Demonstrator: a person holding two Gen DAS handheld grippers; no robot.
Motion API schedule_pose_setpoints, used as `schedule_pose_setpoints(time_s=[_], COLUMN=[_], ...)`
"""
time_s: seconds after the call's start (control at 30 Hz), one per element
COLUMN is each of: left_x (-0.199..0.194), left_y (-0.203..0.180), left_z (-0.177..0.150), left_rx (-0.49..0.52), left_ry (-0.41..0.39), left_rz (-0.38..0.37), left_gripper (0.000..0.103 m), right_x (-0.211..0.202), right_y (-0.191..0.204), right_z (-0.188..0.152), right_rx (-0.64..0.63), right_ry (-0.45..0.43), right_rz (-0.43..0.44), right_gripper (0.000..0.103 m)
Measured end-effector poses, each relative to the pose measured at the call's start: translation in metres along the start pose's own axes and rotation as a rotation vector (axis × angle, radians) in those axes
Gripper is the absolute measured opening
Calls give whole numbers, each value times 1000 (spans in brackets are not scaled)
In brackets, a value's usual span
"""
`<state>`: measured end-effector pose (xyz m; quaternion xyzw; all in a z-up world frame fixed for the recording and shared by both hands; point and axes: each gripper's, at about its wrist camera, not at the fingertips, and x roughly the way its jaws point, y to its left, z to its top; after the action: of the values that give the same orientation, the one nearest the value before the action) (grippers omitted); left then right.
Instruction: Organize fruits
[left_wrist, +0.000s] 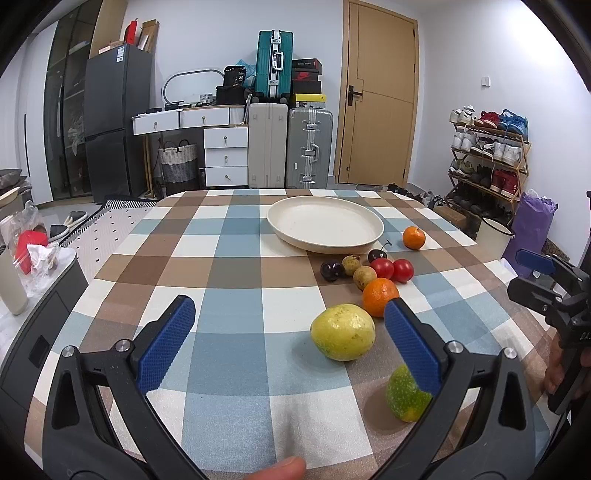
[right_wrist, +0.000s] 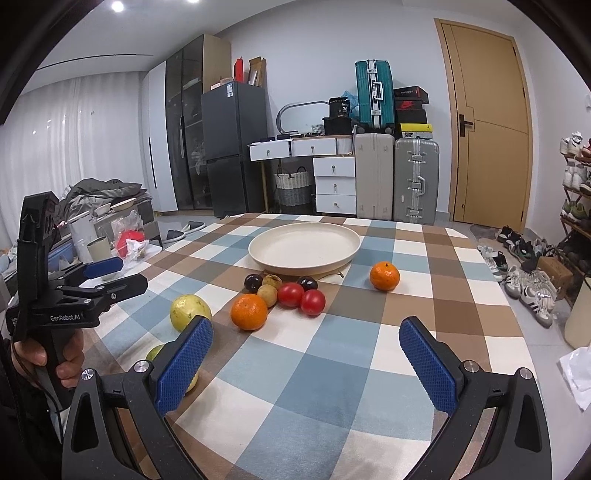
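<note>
Up front in the left wrist view, the left tongs stand wide apart with nothing between the blue pads, hovering over the checked worktop. A yellow-green guava lies just inside the right-hand pad, and a smaller green fruit sits partly hidden behind that pad. Beyond the guava an orange touches a cluster of two red tomatoes, two brownish fruits and two dark plums. A second orange lies apart, near the cream plate, which holds nothing. The right tongs show at the right edge.

From the right wrist view, the right tongs are also spread wide and empty above the cloth. The guava sits just past the left pad, the orange beside it, the plate further back. The left tongs appear at the left, held by a hand.
</note>
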<state>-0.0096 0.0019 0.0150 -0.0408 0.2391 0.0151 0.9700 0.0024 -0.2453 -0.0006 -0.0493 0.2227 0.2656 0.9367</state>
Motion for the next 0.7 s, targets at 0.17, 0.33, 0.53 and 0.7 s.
schedule_pose_setpoints(time_s=[0.17, 0.33, 0.53, 0.7], left_x=[0, 0, 0, -1], left_y=[-1, -1, -1, -1], left_z=[0, 0, 0, 0], left_rx=[1, 3, 3, 4], left_ry=[0, 0, 1, 3], left_rz=[1, 2, 3, 2], left_gripper=[102, 102, 102, 102], right_x=[1, 2, 5, 5], right_y=[0, 0, -2, -3], right_z=[0, 0, 0, -1], right_rx=[0, 4, 18, 25], right_ry=[2, 6, 18, 17], right_rz=[2, 8, 20, 14], right_gripper=[103, 103, 103, 103])
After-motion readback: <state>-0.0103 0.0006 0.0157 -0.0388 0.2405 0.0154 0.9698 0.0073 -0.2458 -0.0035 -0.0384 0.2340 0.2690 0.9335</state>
